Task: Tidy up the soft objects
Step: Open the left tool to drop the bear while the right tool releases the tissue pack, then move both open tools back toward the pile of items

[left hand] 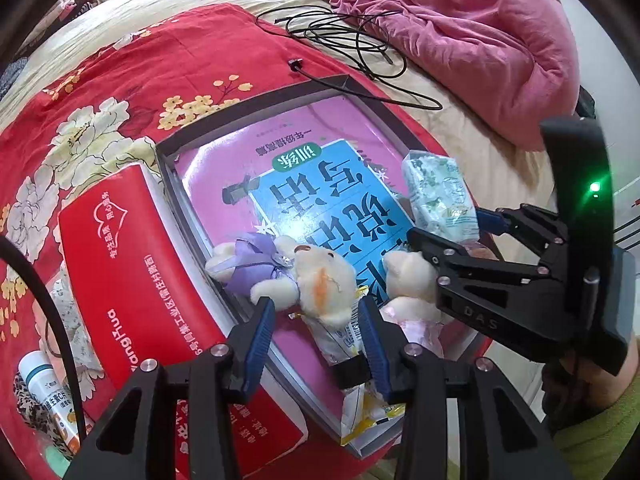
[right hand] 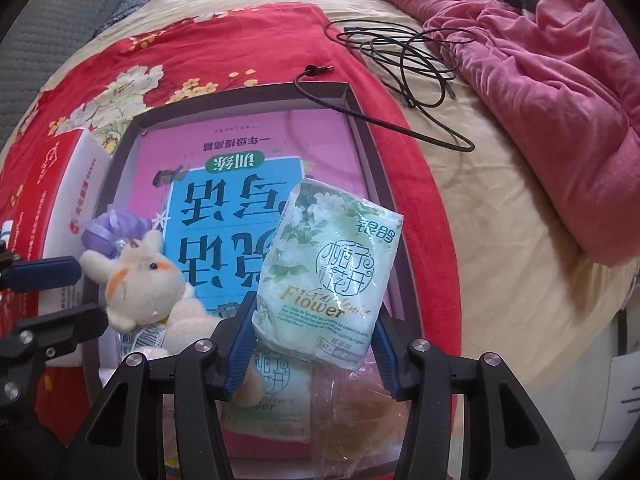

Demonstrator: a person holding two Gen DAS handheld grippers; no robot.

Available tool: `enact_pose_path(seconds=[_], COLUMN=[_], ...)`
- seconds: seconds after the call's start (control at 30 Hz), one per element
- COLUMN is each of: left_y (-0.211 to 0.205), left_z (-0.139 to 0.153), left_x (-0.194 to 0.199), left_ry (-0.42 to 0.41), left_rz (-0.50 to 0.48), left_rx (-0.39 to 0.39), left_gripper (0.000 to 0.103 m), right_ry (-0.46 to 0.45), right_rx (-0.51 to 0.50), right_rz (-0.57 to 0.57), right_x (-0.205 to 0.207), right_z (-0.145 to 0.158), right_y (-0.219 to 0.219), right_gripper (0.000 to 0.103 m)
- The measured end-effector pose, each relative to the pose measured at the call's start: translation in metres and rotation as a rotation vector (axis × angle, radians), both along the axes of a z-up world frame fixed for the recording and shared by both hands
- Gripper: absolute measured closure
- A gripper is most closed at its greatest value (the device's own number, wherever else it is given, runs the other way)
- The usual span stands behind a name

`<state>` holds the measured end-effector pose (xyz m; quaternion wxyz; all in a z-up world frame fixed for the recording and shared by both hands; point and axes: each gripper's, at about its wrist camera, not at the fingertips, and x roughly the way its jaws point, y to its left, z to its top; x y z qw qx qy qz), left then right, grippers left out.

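Right gripper (right hand: 316, 316) clamps tissue pack (right hand: 330, 276) above tray (right hand: 248, 98); left gripper (left hand: 318, 330) wide, straddling plush bear (left hand: 320, 284).

Bed (right hand: 500, 208): red cloth (right hand: 240, 40), cable (right hand: 404, 60).

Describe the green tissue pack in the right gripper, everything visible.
The tissue pack is a soft, glossy plastic pouch, pale green and white, printed with white flowers, Chinese characters and "Flower" in gold. It looks plump and slightly crinkled. The right gripper pinches its lower end between the blue jaws, holding it tilted above the open box with the pink and blue book. A second matching pack lies below.
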<state>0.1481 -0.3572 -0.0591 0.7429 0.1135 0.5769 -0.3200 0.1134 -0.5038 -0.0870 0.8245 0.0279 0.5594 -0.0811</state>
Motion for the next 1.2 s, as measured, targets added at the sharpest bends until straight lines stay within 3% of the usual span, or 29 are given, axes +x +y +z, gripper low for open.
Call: enact_pose_path(seconds=[0.47, 0.7, 1.0, 1.2], left_y=[0.004, 0.002, 0.006, 0.021], left_z=[0.005, 0.008, 0.024, 0.050], left_x=[-0.004, -0.008, -0.017, -0.025], left_ry=[0.001, -0.005, -0.023, -0.055], left_rz=[0.012, 0.012, 0.010, 0.024], left_rx=[0.000, -0.003, -0.034, -0.068], left_gripper=[0.059, 0.059, 0.047, 0.042], right_ry=[-0.011, -0.043, -0.106, -0.154], right_rx=[0.026, 0.022, 0.012, -0.003], right_rz=[-0.031, -0.055, -0.121, -0.140], right_x=[-0.008, -0.019, -0.045, -0.062], right_z=[0.001, 0.013, 0.039, 0.062], right_y=[0.000, -0.003, -0.007, -0.003], right_gripper=[0.046, 0.036, 0.033, 0.033])
